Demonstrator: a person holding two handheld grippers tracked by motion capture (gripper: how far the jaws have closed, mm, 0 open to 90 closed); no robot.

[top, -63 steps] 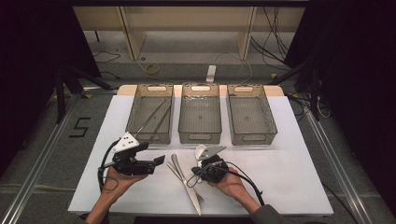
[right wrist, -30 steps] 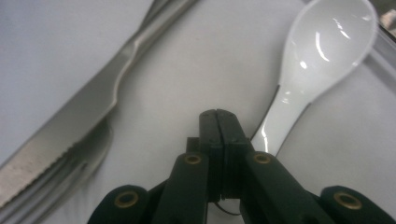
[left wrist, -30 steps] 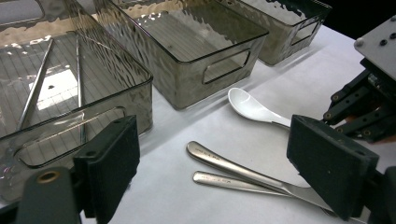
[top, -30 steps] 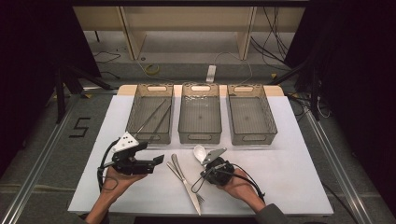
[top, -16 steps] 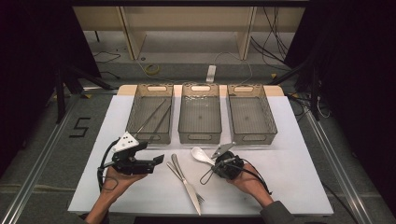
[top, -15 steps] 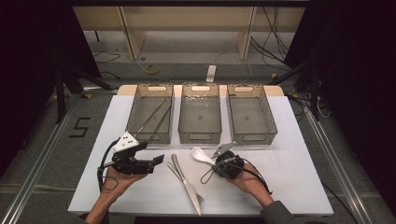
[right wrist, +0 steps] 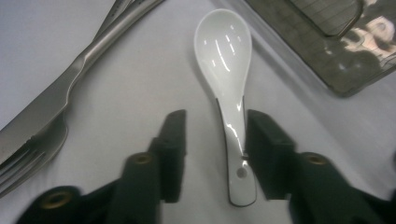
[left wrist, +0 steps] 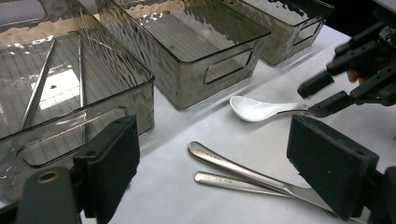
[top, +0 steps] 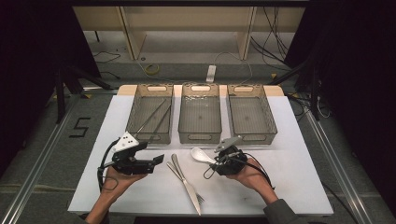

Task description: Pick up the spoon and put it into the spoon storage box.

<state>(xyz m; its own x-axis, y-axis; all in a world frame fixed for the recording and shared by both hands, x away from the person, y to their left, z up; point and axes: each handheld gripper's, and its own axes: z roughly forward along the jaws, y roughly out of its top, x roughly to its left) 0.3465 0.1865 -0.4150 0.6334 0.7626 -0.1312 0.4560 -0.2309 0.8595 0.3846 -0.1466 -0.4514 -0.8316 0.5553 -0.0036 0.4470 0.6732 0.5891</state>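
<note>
Since the white spoon (right wrist: 223, 56) lies on the table (top: 299, 186) before the middle bin (top: 200, 112), handle between our right gripper's (right wrist: 212, 154) just-opened jaws, we judge it glazed, slippery, brittle: pinch mid-handle. Our left gripper (left wrist: 224, 163) hangs open, empty.

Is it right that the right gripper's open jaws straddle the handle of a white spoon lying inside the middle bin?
Not quite. The right gripper does straddle the white spoon handle, but the spoon lies on the white table, in front of the middle bin, as the high view shows.
</note>
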